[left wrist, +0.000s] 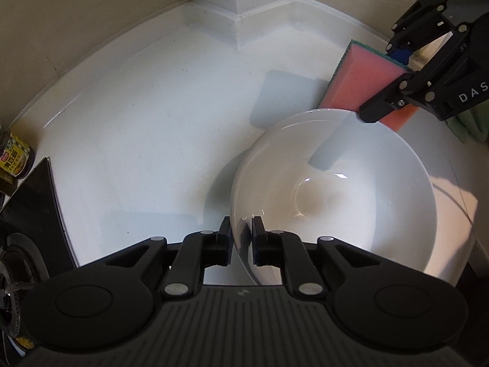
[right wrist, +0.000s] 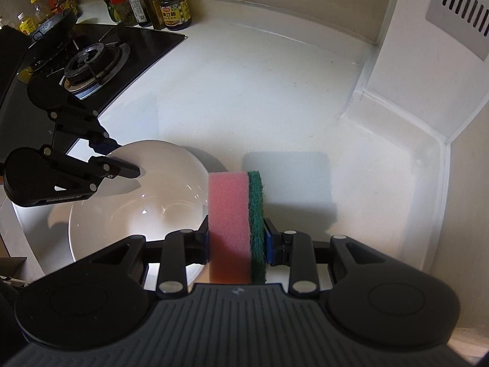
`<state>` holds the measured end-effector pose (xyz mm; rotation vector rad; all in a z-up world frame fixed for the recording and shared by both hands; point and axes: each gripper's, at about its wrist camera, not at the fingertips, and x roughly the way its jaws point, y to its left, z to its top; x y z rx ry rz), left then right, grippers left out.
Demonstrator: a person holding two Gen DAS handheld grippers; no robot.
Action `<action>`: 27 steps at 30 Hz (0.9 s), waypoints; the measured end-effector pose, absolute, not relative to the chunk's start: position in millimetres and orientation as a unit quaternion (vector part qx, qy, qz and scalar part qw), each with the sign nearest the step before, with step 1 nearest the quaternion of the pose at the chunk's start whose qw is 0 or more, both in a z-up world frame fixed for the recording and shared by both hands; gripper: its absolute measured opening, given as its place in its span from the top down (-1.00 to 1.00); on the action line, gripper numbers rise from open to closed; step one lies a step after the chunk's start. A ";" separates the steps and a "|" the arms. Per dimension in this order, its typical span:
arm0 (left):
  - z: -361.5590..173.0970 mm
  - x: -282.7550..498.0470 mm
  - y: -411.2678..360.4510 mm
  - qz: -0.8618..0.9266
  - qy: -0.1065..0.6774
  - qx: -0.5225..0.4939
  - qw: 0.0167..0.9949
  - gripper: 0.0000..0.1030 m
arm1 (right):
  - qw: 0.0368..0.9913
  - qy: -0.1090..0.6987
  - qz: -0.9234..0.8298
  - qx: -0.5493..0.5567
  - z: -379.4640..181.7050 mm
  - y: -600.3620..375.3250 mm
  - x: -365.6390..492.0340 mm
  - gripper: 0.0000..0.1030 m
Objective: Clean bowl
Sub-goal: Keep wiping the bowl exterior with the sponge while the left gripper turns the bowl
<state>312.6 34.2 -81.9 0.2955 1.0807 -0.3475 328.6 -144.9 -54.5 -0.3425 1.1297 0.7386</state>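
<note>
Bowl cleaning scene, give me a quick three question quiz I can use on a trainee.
1. True or false: the left tool is clamped on the rim of the white bowl.
2. What does the right tool hold? A) a cloth B) a pink and green sponge C) a brush
3. Fill in: beside the gas burner, the jars stand at the back of the ____.

Key
1. True
2. B
3. Counter
</note>
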 end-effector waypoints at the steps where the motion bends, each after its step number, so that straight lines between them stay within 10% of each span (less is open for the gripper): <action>1: -79.9 310.1 36.1 -0.161 0.509 0.134 0.835 0.78 | 0.768 0.520 0.339 -0.156 -54.5 -145.0 328.5 0.46; 10: -72.9 279.5 48.8 -0.088 0.506 0.025 0.858 0.72 | 0.779 0.518 0.326 -0.135 -55.8 -147.3 324.6 0.47; 27: -71.1 303.1 32.0 -0.196 0.491 0.163 0.833 0.73 | 0.757 0.520 0.358 -0.166 -55.8 -128.1 342.3 0.47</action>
